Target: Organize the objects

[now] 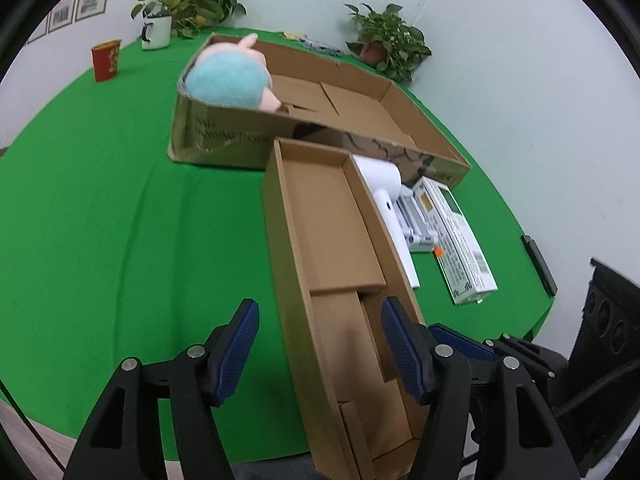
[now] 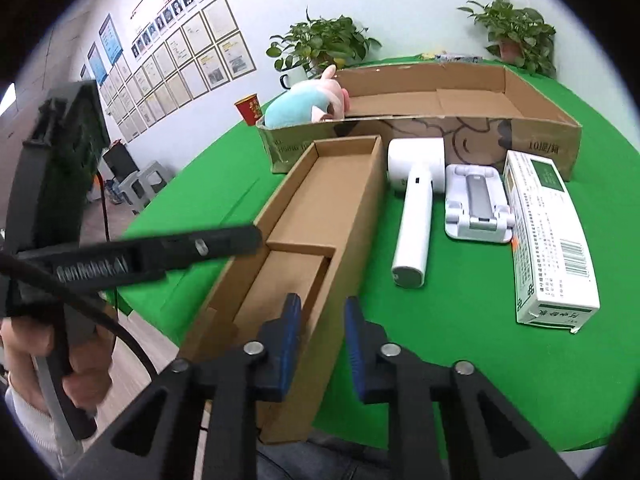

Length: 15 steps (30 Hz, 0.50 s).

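At six o'clock on the green table (image 2: 460,320), right gripper (image 2: 320,320) pitched downward, clamped on the narrow box's (image 2: 332,200) right wall; left gripper (image 1: 316,344) stood parted astride its left wall, ungripped.

Long tray (image 2: 340,184) before large carton (image 2: 532,136) holding plush toy (image 2: 304,104); right of tray: handheld device (image 2: 416,200), stand (image 2: 476,204), printed box (image 2: 548,232), all on tabletop (image 2: 460,320).
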Each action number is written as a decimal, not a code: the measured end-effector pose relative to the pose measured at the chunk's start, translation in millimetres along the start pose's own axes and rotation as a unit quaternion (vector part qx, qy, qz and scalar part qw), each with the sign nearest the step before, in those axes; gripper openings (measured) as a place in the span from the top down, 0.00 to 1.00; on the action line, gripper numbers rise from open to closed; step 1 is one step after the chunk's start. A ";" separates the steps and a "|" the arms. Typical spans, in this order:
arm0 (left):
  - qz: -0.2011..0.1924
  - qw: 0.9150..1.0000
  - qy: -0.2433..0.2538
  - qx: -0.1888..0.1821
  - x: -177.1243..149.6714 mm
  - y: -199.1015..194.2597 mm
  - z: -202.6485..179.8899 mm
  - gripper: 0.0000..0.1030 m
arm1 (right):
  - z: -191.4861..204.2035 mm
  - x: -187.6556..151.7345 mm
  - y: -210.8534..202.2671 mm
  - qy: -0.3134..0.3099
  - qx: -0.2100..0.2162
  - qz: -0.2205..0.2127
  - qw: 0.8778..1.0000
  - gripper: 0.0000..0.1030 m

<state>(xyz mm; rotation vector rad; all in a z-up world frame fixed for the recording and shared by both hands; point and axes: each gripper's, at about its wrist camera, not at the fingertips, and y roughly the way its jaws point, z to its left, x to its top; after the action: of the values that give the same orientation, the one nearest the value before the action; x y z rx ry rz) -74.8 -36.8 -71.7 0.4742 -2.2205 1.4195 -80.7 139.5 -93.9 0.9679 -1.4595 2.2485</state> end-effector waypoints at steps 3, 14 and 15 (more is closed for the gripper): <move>0.011 1.000 0.009 0.010 -5.3 8.1 -0.6 0.56 | 11.7 -0.4 1.3 -0.018 -0.013 -0.003 1.000 0.88; 0.009 0.999 0.026 0.044 -9.9 20.8 -0.7 0.86 | 3.8 2.5 11.9 0.018 -0.051 -0.002 0.999 0.67; 0.008 0.999 0.027 0.044 -9.9 20.9 -0.7 0.86 | 3.6 3.1 13.0 0.018 -0.050 0.000 0.999 0.67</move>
<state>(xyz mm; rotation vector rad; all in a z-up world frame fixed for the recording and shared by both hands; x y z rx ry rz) -77.2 -27.2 -92.7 0.4428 -2.1311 1.5263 -89.0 130.1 -99.9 0.8911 -1.5411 2.1588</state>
